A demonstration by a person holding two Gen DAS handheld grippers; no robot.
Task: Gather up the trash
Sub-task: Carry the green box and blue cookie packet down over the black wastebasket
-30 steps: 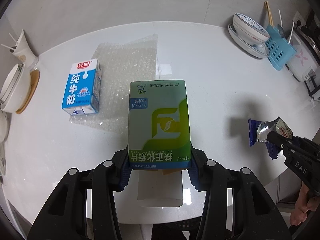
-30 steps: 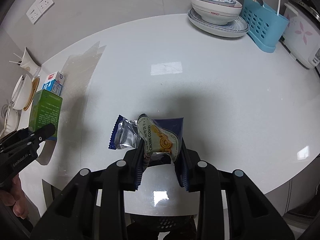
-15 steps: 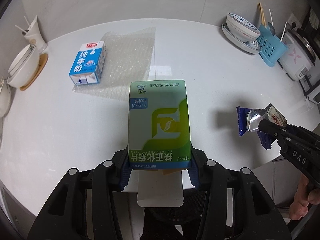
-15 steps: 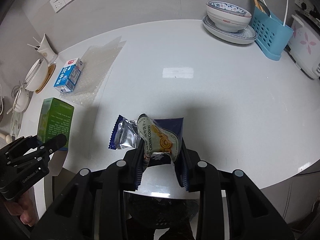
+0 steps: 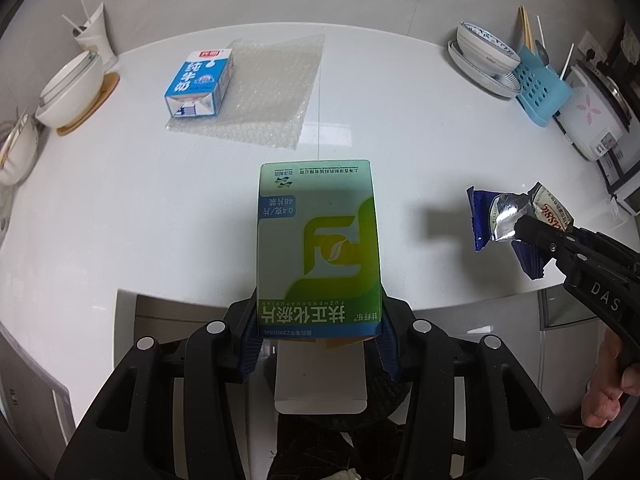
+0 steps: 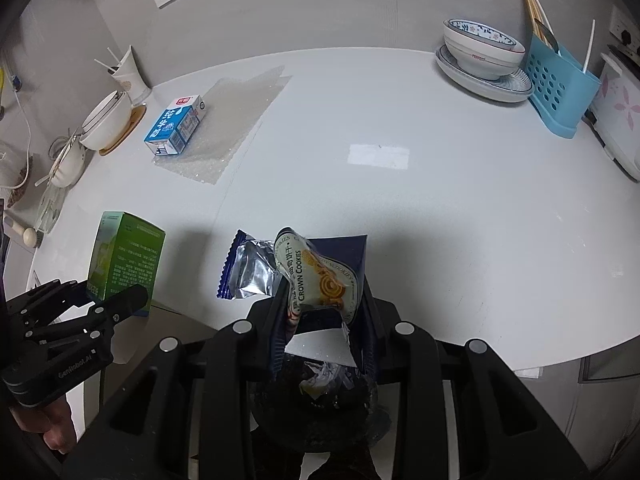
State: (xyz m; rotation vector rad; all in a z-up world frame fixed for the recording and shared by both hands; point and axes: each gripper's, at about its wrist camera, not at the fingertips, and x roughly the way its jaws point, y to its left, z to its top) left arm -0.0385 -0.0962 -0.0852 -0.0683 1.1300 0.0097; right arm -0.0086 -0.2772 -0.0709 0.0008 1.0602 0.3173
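My left gripper (image 5: 318, 342) is shut on a green medicine box (image 5: 318, 248), held over the near edge of the white table; its open white flap hangs down below the fingers. The same green box (image 6: 126, 256) shows at the left of the right wrist view. My right gripper (image 6: 324, 328) is shut on a crumpled blue and silver cookie wrapper (image 6: 304, 268), above a dark trash bin (image 6: 320, 396) with crumpled scraps inside. That cookie wrapper (image 5: 508, 216) also appears at the right in the left wrist view. A blue milk carton (image 5: 200, 82) lies on a sheet of bubble wrap (image 5: 260, 92) far back.
White bowls on a wooden coaster (image 5: 72, 88) and a cup of sticks stand at the left rear. A stacked bowl and plate (image 6: 482, 56), a blue utensil holder (image 6: 560, 84) and a rice cooker (image 5: 596, 112) line the right rear. Cabinet fronts lie below the table edge.
Both grippers have drawn back toward the table's near edge with their loads. The table edge and the bin below have come into view, and the carton and bubble wrap look farther off.
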